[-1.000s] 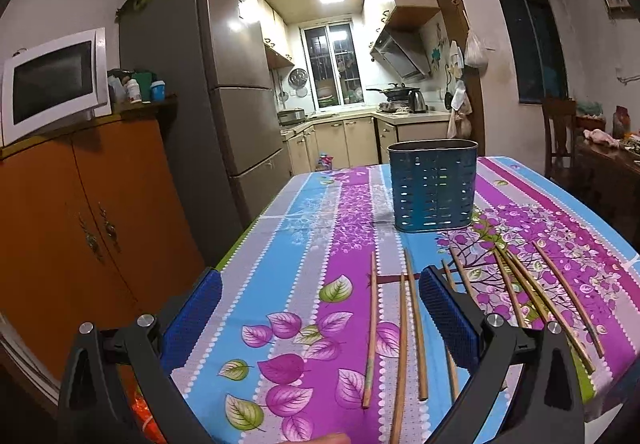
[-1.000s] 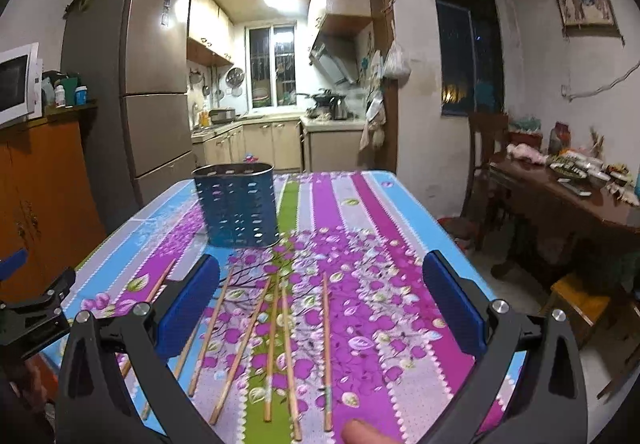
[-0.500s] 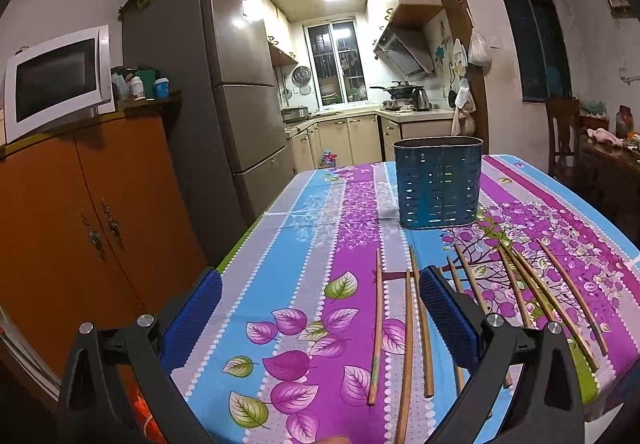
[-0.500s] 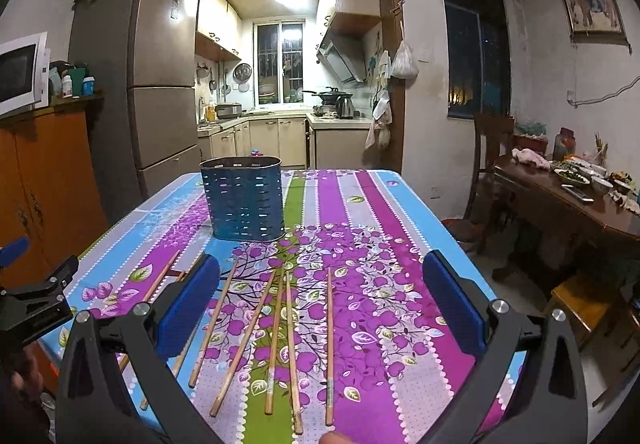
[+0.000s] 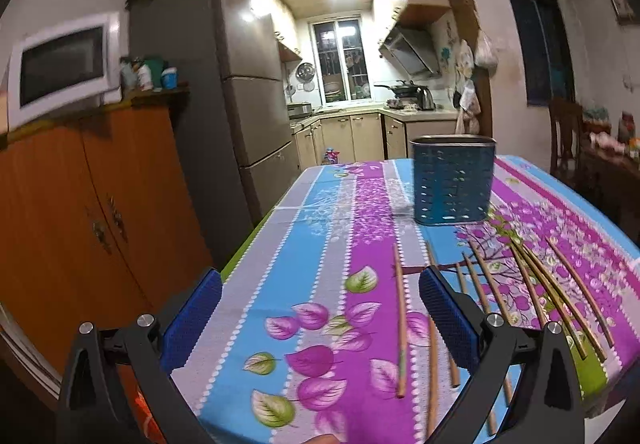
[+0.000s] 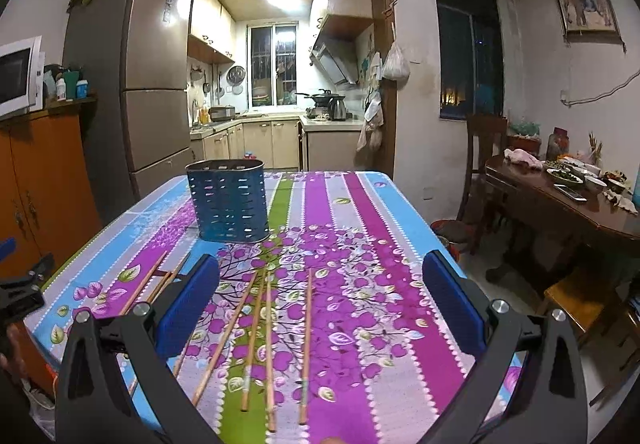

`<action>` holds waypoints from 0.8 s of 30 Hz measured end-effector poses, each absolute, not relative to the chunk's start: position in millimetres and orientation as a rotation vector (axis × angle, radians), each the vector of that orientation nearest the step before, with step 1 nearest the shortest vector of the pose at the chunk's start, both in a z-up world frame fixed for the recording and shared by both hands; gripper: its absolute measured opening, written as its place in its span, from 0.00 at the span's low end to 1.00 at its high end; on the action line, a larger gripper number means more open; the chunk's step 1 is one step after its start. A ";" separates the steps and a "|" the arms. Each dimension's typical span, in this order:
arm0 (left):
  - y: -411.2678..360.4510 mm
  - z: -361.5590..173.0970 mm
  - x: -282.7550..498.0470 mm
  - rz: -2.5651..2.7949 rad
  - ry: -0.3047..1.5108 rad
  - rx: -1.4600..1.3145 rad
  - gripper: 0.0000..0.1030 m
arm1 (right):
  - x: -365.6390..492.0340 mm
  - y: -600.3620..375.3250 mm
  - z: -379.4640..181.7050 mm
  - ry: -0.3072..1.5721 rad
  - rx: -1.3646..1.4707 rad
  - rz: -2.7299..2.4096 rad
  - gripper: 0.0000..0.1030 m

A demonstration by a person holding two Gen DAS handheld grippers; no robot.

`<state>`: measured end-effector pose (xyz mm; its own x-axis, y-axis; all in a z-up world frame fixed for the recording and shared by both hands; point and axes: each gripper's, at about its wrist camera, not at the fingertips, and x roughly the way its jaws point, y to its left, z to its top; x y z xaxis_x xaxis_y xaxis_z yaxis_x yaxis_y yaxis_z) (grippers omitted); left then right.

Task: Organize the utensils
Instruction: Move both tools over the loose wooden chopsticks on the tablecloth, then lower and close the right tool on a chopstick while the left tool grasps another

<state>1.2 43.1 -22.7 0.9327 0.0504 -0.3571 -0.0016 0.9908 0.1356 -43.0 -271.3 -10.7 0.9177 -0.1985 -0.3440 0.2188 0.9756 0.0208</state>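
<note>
Several wooden chopsticks (image 5: 401, 320) lie loose on the flowered tablecloth (image 5: 312, 284), also in the right wrist view (image 6: 306, 324). A blue perforated utensil holder (image 5: 453, 182) stands upright farther back, seen too in the right wrist view (image 6: 229, 200). My left gripper (image 5: 320, 308) is open and empty above the table's near left part, with chopsticks by its right finger. My right gripper (image 6: 320, 296) is open and empty above the near chopsticks.
An orange cabinet (image 5: 92, 212) with a microwave (image 5: 60, 64) and a fridge (image 5: 224, 92) stand left of the table. A dark wooden side table (image 6: 560, 204) with dishes and a chair (image 6: 482, 148) stand to the right. The table's near edge is just below both grippers.
Both grippers have drifted slightly forward and upward over the table, so the holder and chopsticks sit a little lower in view. Both stay open; nothing was taken hold of.
</note>
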 end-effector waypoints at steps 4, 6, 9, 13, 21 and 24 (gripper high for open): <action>72.2 -24.4 -12.9 0.032 0.330 0.125 0.96 | -44.2 -295.2 -17.0 0.401 0.103 -0.221 0.95; 78.6 -29.8 -22.0 -0.010 0.340 0.143 0.96 | -43.9 -305.5 -26.0 0.442 0.134 -0.214 0.95; 86.7 -41.0 -29.3 -0.059 0.397 0.144 0.96 | -45.9 -316.9 -42.6 0.501 0.165 -0.202 0.95; 84.4 -57.8 -35.9 -0.111 0.455 0.174 0.95 | -49.4 -315.4 -66.0 0.566 0.125 -0.203 0.95; 37.4 -91.7 -47.9 -0.338 0.551 0.272 0.78 | -70.6 -291.2 -89.1 0.573 0.067 -0.116 0.87; 20.2 -106.8 -47.6 -0.388 0.578 0.298 0.67 | -73.7 -279.3 -96.0 0.588 0.040 -0.081 0.75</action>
<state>-47.6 20.2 -106.8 0.7692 -0.2705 -0.5790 0.4343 0.8859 0.1631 -73.7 -279.3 -96.0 0.8288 -0.0646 -0.5558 0.0875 0.9961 0.0146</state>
